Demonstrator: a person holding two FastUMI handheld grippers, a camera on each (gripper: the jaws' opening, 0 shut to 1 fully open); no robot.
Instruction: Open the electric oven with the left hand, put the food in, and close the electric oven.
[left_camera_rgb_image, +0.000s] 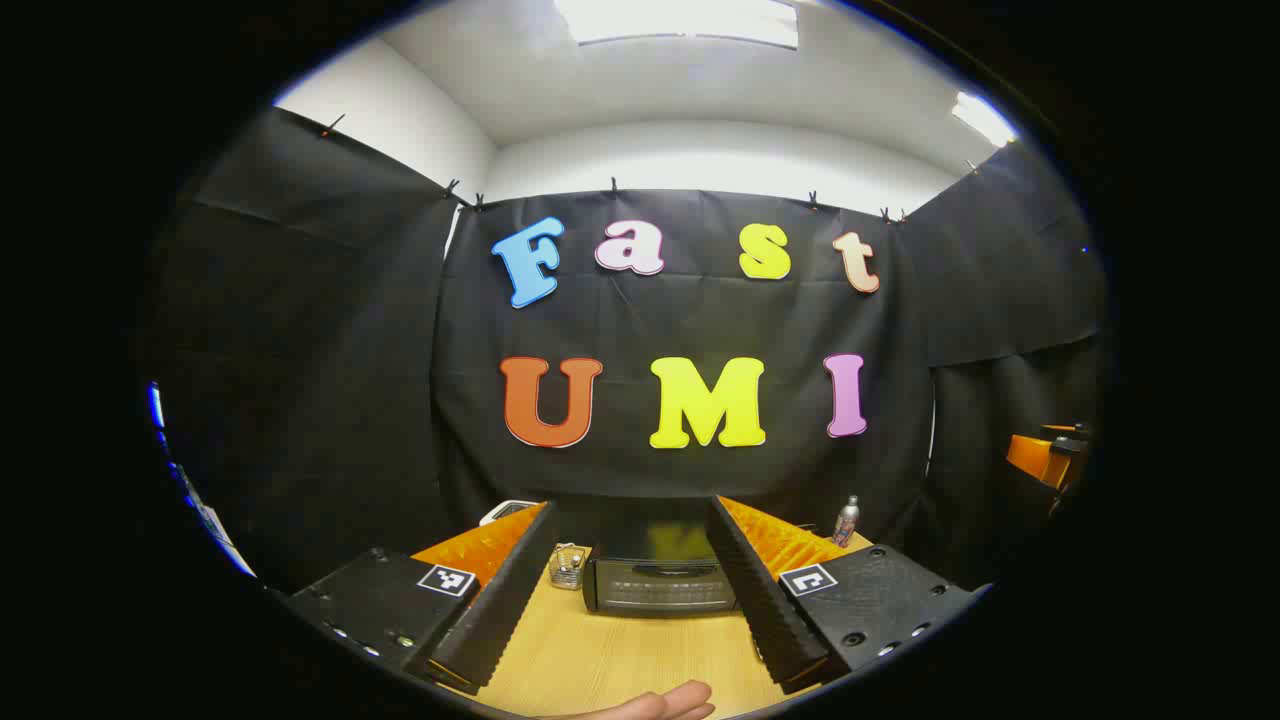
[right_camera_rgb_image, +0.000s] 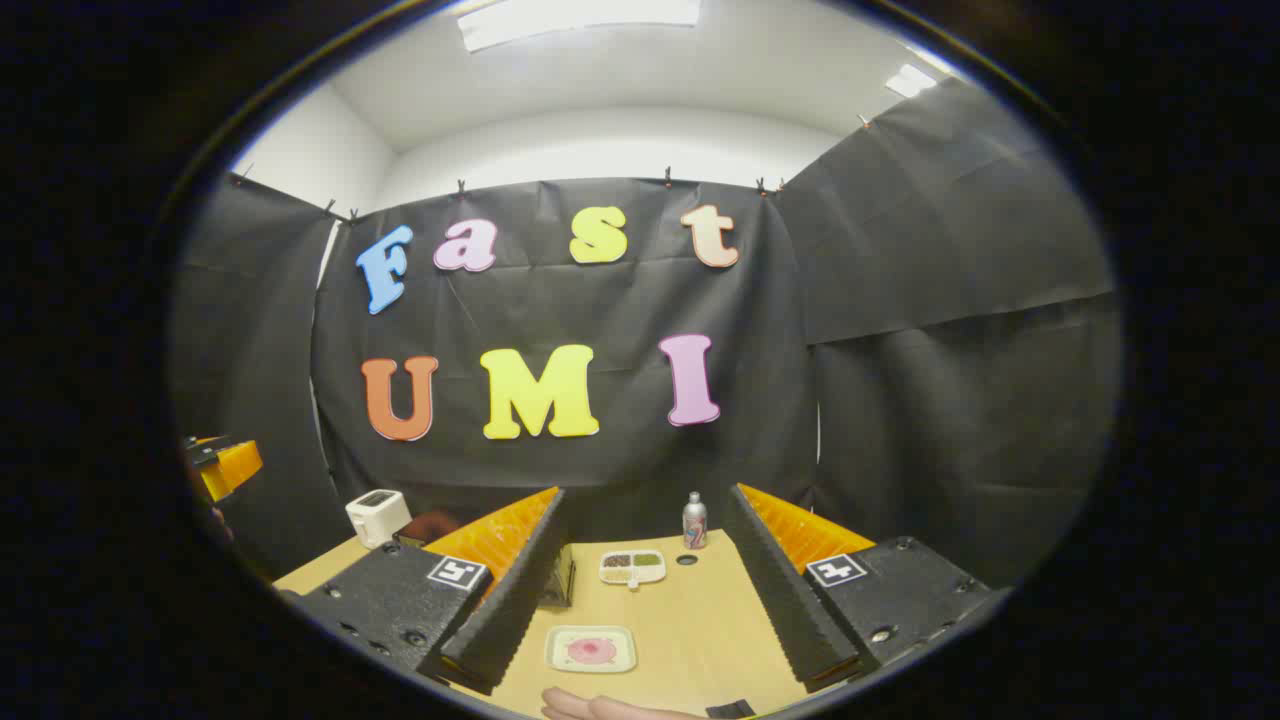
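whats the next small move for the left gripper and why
Probably ease the left gripper forward toward the electric oven to reach its door. The oven sits straight ahead between the open fingers with its door shut, and wooden table lies between them. The food on the square plate waits in front of the open right gripper.
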